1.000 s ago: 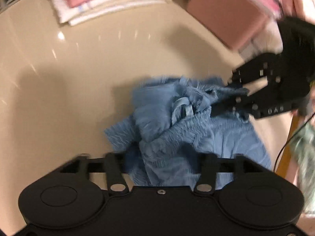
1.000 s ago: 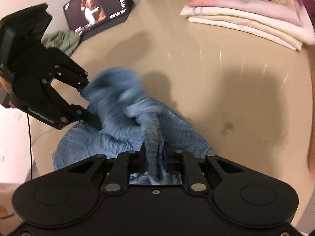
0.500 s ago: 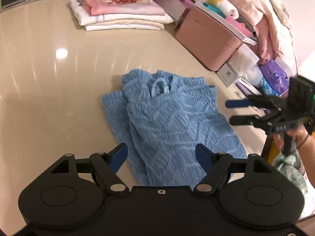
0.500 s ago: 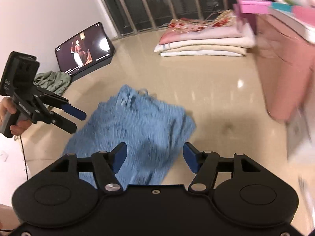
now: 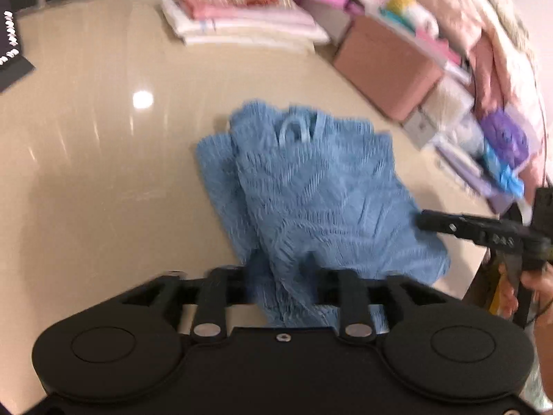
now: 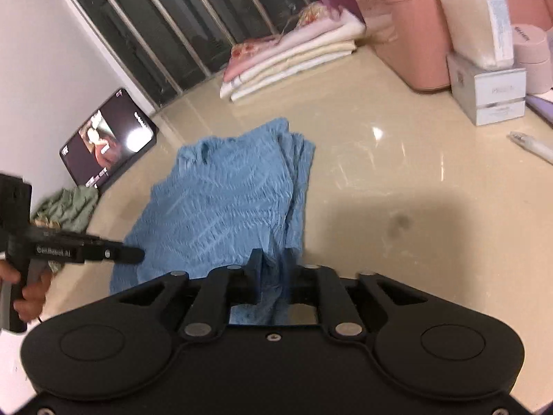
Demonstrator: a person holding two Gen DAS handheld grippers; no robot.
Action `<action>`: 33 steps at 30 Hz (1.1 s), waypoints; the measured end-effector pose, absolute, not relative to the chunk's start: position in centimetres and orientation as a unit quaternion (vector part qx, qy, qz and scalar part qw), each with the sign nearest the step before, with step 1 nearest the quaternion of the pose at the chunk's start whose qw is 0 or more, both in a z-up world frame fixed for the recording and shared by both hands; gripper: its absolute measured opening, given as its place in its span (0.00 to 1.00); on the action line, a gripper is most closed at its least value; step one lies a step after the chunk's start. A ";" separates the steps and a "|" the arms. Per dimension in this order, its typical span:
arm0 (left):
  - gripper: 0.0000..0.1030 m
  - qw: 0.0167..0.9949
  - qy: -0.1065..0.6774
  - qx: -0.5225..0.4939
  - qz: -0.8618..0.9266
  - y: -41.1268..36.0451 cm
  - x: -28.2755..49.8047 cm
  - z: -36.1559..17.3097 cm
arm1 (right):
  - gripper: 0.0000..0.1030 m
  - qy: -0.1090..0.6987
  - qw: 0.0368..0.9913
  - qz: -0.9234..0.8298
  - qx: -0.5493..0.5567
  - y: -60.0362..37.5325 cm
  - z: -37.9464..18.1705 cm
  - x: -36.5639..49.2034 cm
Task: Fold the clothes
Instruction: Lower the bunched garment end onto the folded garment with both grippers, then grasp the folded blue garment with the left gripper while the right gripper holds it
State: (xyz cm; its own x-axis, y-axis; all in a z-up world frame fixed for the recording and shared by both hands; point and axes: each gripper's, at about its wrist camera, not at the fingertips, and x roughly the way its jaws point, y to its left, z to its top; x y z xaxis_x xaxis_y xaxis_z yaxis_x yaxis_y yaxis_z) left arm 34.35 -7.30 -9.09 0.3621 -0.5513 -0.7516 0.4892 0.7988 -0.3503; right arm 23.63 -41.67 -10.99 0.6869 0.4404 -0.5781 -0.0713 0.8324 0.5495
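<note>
Blue garment (image 5: 311, 193) lies mid-frame on the beige tabletop (image 5: 86, 180), partly folded, layered edges stacked along one side. Its near hem runs under my gripper bodies in both views, so the bottom edge is cut off.

Left gripper (image 5: 287, 276): jaws closing, cloth between the fingers at bottom centre. The fingertips are buried in fabric and blurred; I can't tell if the pads actually bite. In the right wrist view it shows side-on at lower left (image 6: 136, 255), tip over the garment's edge, gap not readable.

Right gripper (image 6: 274, 269): jaws closing, nearly together, a bunched fold of cloth pinched between them at lower centre. From the left wrist view it's at the right edge (image 5: 423, 221), side-on and smeared.

My hands are only partly in frame at the edges.

Stack of folded clothes (image 6: 290, 58) sits at upper centre, well apart from the garment. Tablet (image 6: 107, 138) leans at left, green cloth (image 6: 65, 204) below it, half hidden behind the left gripper. Pink boxes (image 5: 387, 65) at upper right, blurred.
</note>
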 end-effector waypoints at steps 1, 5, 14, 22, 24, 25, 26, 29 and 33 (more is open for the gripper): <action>0.61 0.835 0.452 -0.040 -0.313 -7.1 34.0 -8.5 | 0.20 0.352 0.891 0.150 0.246 -41.5 -10.3 23.3; 0.75 0.867 0.392 -0.060 -0.303 -8.0 33.6 -7.3 | 0.55 0.298 0.918 0.162 0.207 -39.9 -8.3 23.0; 0.63 0.872 0.424 0.009 -0.244 -10.4 33.1 -10.6 | 0.21 0.359 0.905 0.145 0.176 -37.2 -11.0 24.8; 0.82 0.889 0.416 -0.014 -0.188 -7.7 35.3 -9.6 | 0.76 0.316 0.925 0.105 0.181 -41.2 -8.6 24.9; 0.82 0.883 0.430 0.008 -0.189 -8.2 36.7 -10.6 | 0.77 0.348 0.916 0.107 0.169 -41.7 -9.5 26.8; 0.82 0.880 0.435 0.022 -0.190 -8.5 37.3 -11.1 | 0.77 0.364 0.910 0.112 0.164 -41.7 -10.0 27.8; 0.84 0.881 0.429 0.045 -0.193 -9.1 37.6 -11.5 | 0.77 0.379 0.904 0.118 0.158 -41.6 -10.6 28.8; 0.86 0.883 0.415 0.071 -0.207 -10.1 38.3 -12.2 | 0.84 0.380 0.909 0.133 0.109 -40.3 -11.4 30.2; 0.75 0.884 0.400 0.073 -0.230 -10.5 38.4 -12.4 | 0.87 0.374 0.914 0.144 0.067 -38.2 -11.6 30.7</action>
